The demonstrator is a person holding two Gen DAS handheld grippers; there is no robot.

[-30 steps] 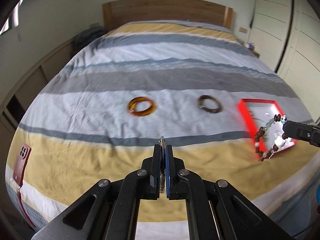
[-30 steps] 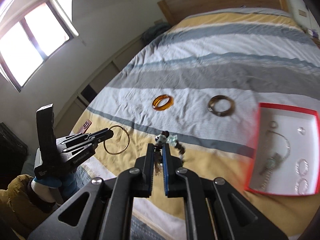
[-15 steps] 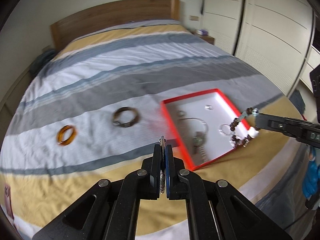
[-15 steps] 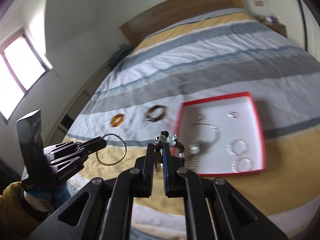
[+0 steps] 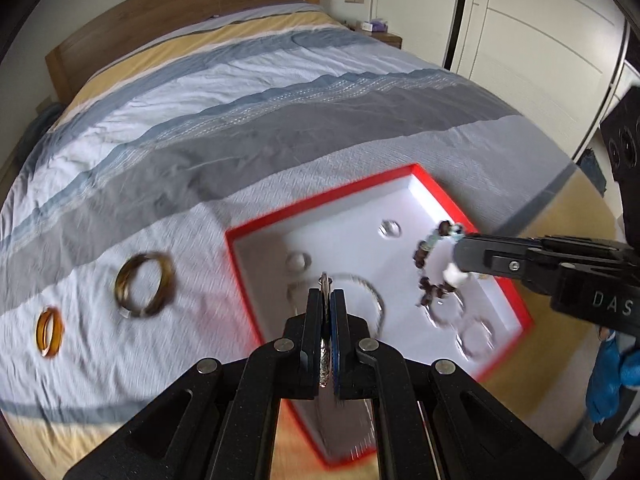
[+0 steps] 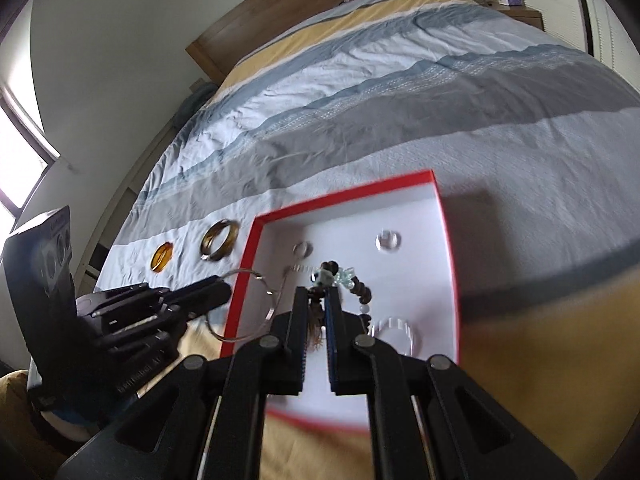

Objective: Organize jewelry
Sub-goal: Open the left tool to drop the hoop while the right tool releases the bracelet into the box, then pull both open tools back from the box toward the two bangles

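A red-rimmed tray [image 5: 320,209] with a white floor lies on the striped bedspread and holds small rings, a chain and clear bangles. My left gripper [image 5: 326,294] hangs over the tray's left part, shut on a thin metal hoop [image 6: 248,312] that shows edge-on between its pads. My right gripper [image 6: 316,292] is over the tray's middle, shut on a beaded bracelet [image 6: 348,280] of dark and pale beads, which dangles above the white floor [image 5: 432,268]. A brown bangle [image 5: 145,284] and an amber bangle [image 5: 50,332] lie on the bedspread left of the tray.
The bed runs back to a wooden headboard [image 5: 172,4]. White wardrobe doors [image 5: 532,32] stand on the right with a small nightstand [image 5: 380,34] beside the bed. A window [image 6: 16,152] is on the left wall. The bed's near edge lies just below the tray.
Both grippers have swept right across the bed and a little lower, from beside the two bangles to over the red tray. Each still holds its piece.
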